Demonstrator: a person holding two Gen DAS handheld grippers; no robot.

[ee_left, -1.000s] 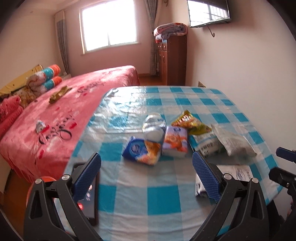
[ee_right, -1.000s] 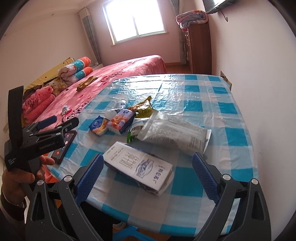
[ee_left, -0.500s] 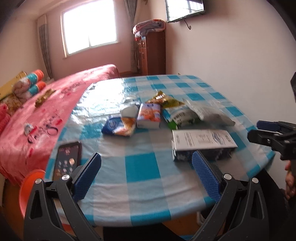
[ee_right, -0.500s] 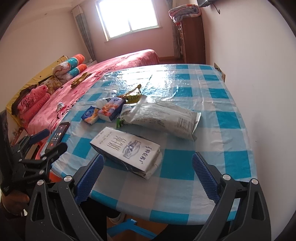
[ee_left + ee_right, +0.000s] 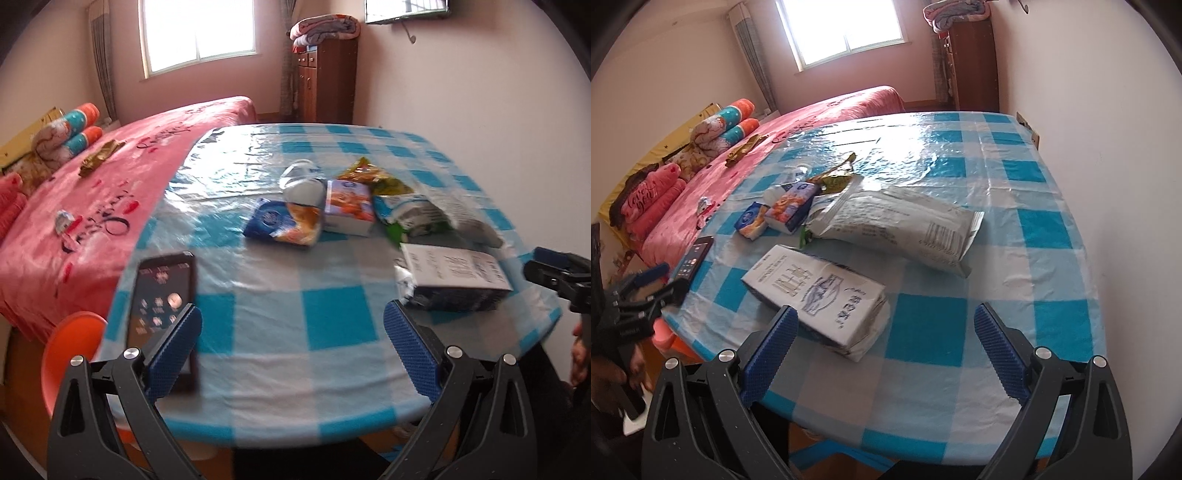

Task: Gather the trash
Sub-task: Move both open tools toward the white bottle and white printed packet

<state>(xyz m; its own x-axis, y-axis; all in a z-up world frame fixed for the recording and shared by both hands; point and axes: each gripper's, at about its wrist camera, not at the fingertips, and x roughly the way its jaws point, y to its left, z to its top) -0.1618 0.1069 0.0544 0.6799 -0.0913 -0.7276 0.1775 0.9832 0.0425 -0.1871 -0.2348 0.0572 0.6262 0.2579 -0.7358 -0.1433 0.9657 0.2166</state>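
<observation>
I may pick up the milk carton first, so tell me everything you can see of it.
The milk carton is a white box, seemingly of paperboard, with dark printed characters, a blue emblem and dark blue sides. It lies flat on its broad face on the checked tablecloth, near the front edge, its nearer end dented and creased. Nothing else touches it; the grey bag lies just behind it. Both grippers are open and clear of it.

Left gripper hangs wide open over the near edge of the blue-checked table, holding nothing. A phone lies at the near left corner, screen lit. Toward the right edge there's a white carton lying flat, with snack packets, a small box and a crumpled bottle clustered mid-table.
</observation>
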